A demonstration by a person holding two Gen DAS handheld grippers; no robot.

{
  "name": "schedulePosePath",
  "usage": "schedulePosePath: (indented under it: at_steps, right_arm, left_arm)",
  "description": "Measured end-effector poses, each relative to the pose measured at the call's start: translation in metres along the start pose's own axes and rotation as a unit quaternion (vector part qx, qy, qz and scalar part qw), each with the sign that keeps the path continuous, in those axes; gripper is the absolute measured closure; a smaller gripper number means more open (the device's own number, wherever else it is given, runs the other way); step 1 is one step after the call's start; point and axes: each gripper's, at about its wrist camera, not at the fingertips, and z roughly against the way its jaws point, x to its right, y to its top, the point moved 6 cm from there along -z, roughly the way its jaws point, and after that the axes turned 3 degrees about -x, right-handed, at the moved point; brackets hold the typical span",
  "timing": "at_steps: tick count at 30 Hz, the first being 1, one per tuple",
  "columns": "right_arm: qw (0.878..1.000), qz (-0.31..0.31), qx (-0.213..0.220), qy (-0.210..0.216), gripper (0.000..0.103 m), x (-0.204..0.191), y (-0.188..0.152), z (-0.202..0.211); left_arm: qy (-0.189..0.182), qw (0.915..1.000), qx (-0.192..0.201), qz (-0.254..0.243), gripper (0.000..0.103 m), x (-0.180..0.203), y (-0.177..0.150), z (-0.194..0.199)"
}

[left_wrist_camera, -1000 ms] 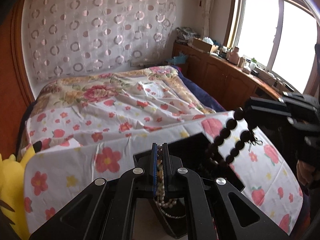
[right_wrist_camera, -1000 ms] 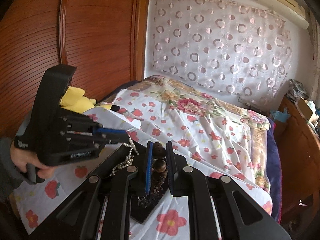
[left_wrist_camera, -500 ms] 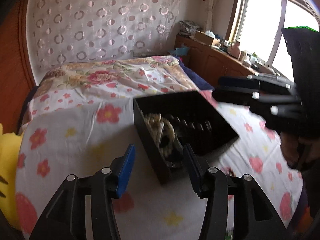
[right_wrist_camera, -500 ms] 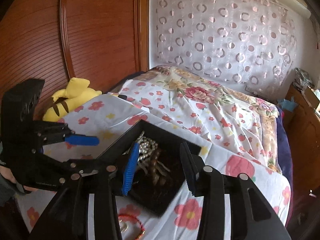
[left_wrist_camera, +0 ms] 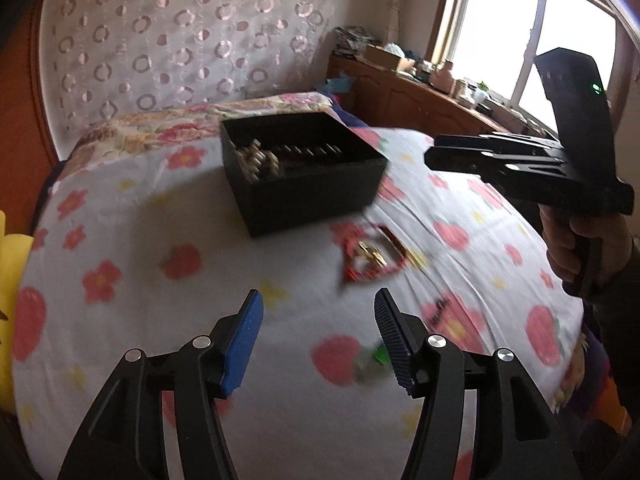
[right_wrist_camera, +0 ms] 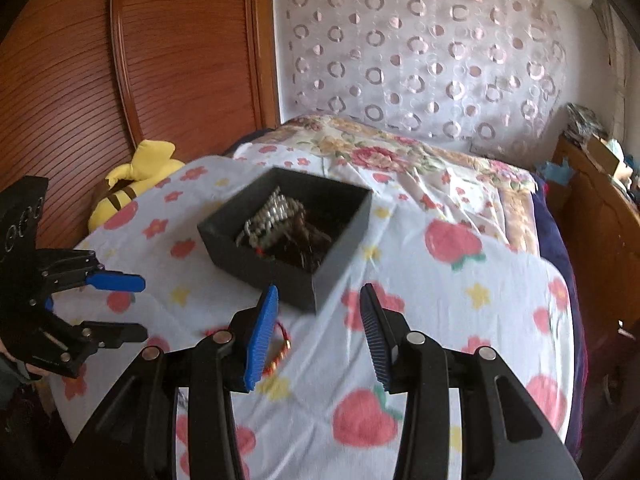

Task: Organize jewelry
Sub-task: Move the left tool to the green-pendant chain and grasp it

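A black open box (left_wrist_camera: 316, 188) (right_wrist_camera: 248, 256) stands on the flowered bedsheet. In it lie a pearl necklace (left_wrist_camera: 258, 160) (right_wrist_camera: 276, 212) and a dark bead strand (right_wrist_camera: 308, 240). A red and gold bracelet (left_wrist_camera: 372, 258) (right_wrist_camera: 280, 354) lies on the sheet in front of the box. A small green item (left_wrist_camera: 380, 354) lies near my left gripper's right finger. My left gripper (left_wrist_camera: 318, 340) is open and empty, pulled back from the box. My right gripper (right_wrist_camera: 318, 336) is open and empty, just in front of the box corner.
A yellow plush toy (right_wrist_camera: 132, 184) lies at the bed's left edge by the wooden wardrobe (right_wrist_camera: 120, 60). A wooden cabinet (left_wrist_camera: 420, 100) with clutter runs under the window on the right. The bed drops off at the right side.
Both grippers let go of the bead strands into the box, opened, and drew back from it. The bracelet on the sheet has come into view.
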Motion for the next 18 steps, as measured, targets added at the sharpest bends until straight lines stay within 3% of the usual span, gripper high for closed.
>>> schedulePosePath:
  at_steps: [8, 18]
  right_arm:
    - [1.000, -0.011, -0.017, -0.009, 0.058, 0.009, -0.029, -0.006]
    - [0.999, -0.039, -0.029, -0.017, 0.058, 0.027, -0.059, -0.004]
  left_arm:
    - [-0.015, 0.9993, -0.028, -0.018, 0.048, 0.027, -0.021, -0.013]
    - [-0.025, 0.9985, -0.044, -0.023, 0.048, 0.034, -0.030, -0.017]
